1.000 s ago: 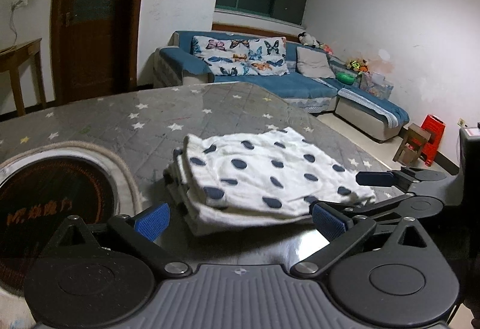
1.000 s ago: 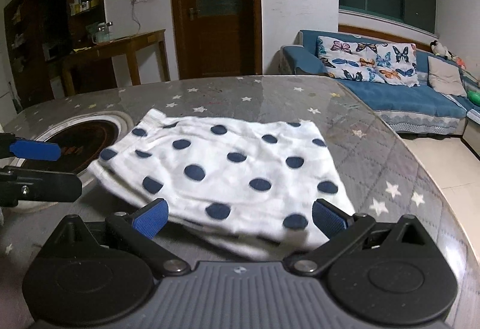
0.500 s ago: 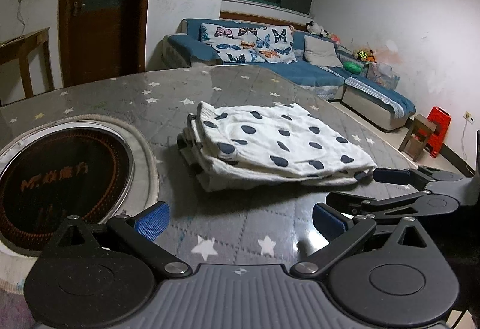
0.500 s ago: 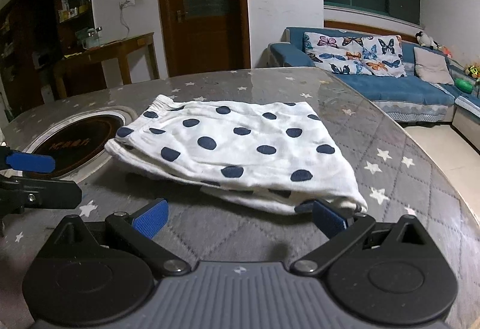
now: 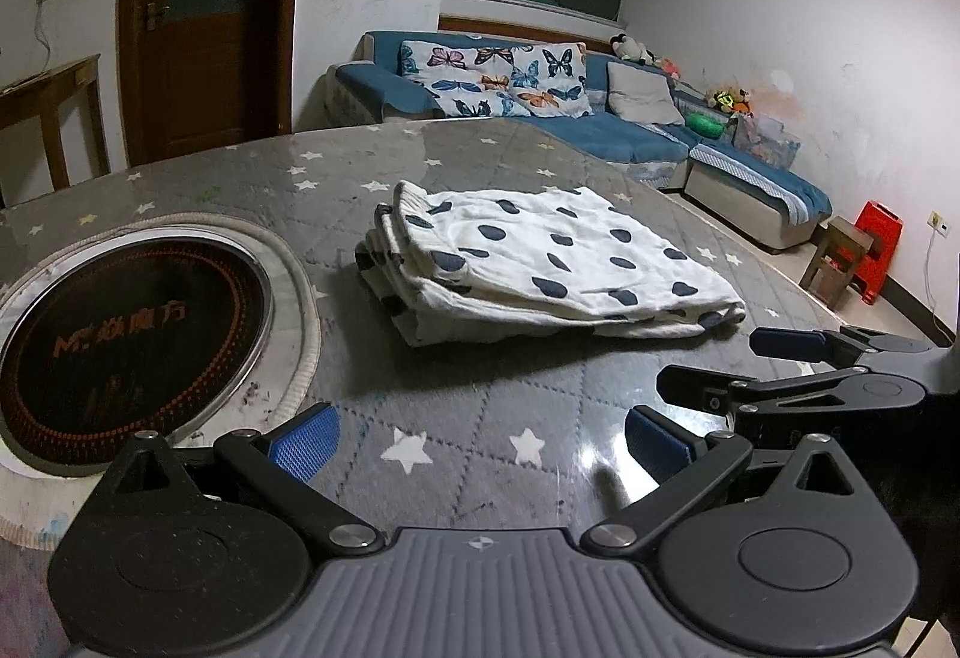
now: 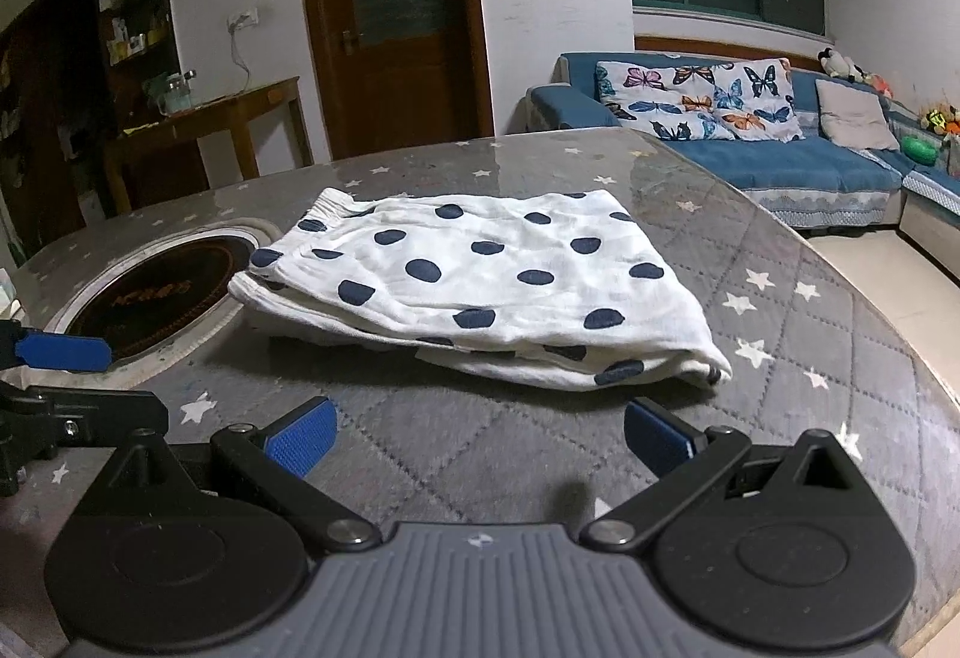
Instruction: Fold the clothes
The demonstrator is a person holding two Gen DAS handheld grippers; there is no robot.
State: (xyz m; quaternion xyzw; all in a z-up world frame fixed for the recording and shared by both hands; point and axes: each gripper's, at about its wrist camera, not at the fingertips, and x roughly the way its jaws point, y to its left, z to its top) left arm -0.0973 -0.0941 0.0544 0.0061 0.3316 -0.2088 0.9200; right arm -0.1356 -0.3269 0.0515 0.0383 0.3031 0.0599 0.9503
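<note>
A white garment with dark blue dots (image 5: 540,268) lies folded in a flat stack on the grey star-patterned table (image 5: 468,418); it also shows in the right wrist view (image 6: 480,286). My left gripper (image 5: 480,445) is open and empty, back from the stack's near edge. My right gripper (image 6: 480,439) is open and empty, just short of the stack's near side. The right gripper's fingers (image 5: 786,346) show at the right of the left wrist view. The left gripper's fingers (image 6: 60,352) show at the left of the right wrist view.
A round black induction cooker (image 5: 126,316) is set into the table left of the garment. The table's curved edge (image 6: 870,298) runs to the right. Beyond stand a blue sofa (image 5: 540,111), a wooden door (image 6: 396,15) and a side table (image 6: 210,117).
Both grippers have pulled back from the folded garment, which now lies farther ahead of the fingers. The garment itself has stayed in place on the table.
</note>
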